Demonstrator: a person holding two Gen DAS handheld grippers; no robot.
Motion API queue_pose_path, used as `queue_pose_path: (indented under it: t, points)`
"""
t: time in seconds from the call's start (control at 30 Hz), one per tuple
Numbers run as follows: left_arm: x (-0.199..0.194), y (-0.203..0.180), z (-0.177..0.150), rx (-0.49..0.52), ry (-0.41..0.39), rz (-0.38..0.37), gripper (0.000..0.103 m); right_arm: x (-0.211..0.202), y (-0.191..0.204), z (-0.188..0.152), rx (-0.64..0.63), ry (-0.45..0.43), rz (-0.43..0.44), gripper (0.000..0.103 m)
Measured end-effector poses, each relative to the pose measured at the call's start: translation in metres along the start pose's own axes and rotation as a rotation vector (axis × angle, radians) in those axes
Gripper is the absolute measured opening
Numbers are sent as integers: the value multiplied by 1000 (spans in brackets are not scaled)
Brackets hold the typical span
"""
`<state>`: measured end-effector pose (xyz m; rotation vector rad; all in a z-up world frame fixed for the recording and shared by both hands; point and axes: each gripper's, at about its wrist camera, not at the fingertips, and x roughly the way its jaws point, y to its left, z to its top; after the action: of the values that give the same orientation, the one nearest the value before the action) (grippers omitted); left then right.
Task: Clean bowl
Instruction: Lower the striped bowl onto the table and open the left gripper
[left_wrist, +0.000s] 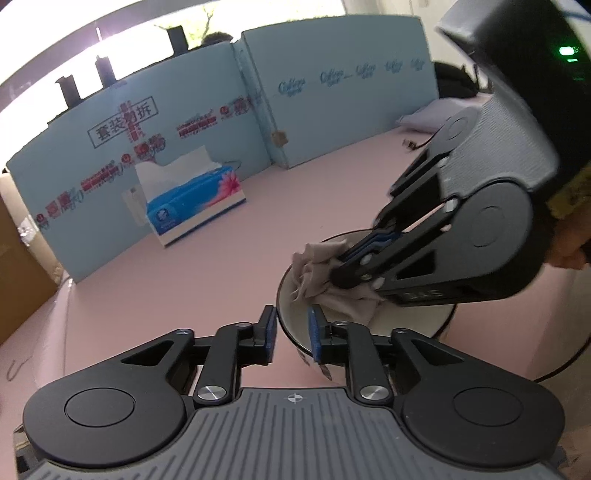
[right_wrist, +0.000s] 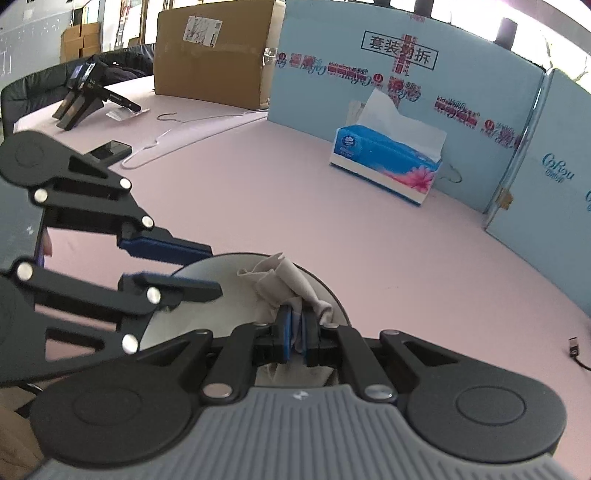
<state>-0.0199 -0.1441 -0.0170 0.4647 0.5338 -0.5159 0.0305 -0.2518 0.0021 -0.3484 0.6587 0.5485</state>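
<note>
Bowl (left_wrist: 295, 314) sits on the pink surface (left_wrist: 207, 258) right at the tips of the left claw (left_wrist: 291, 338), left wrist view. Left claw is spread a little: one blue pad stands outside the bowl's rim, the other inside it, rim between them with a visible gap on the outer side, so not pinching. Whether the inner pad touches the wall, can't tell. Right claw (left_wrist: 341, 267) comes in from the upper right, angled down into the bowl, pressed together on a beige cloth (left_wrist: 317, 273). Cloth bunches out past its tips and hangs into the bowl, just ahead of the left claw's inner pad. Tissue box (left_wrist: 195, 201) well ahead and to the left of the left claw, against the blue cardboard panels (left_wrist: 332, 110).

Right wrist view: right claw (right_wrist: 295, 334) pads closed tight, cloth (right_wrist: 284, 280) pinched between them and fanning out ahead over the bowl (right_wrist: 221, 291) interior. Bowl lies directly under and ahead of this claw. Left claw (right_wrist: 212, 269) enters from the left, fingers apart, one above the far rim edge, the other over the bowl's inside. Tissue box (right_wrist: 388, 166) far ahead and to the right, near the panels (right_wrist: 480, 92). Brown carton (right_wrist: 214, 55) far ahead left. Another gripper unit (right_wrist: 88, 92) and a dark phone-like block (right_wrist: 110, 151) lie well off to the left, with a thin white cable (right_wrist: 177, 136) near them.
</note>
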Motion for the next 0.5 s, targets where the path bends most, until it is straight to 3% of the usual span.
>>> queue_pose_path:
  t: [0.3, 0.5]
  points:
    - [-5, 15, -11, -78, -47, -94, 33, 5, 5, 6, 18, -2, 32, 5]
    - [-20, 54, -22, -242, -139, -158, 38, 6, 4, 7, 15, 2, 37, 5]
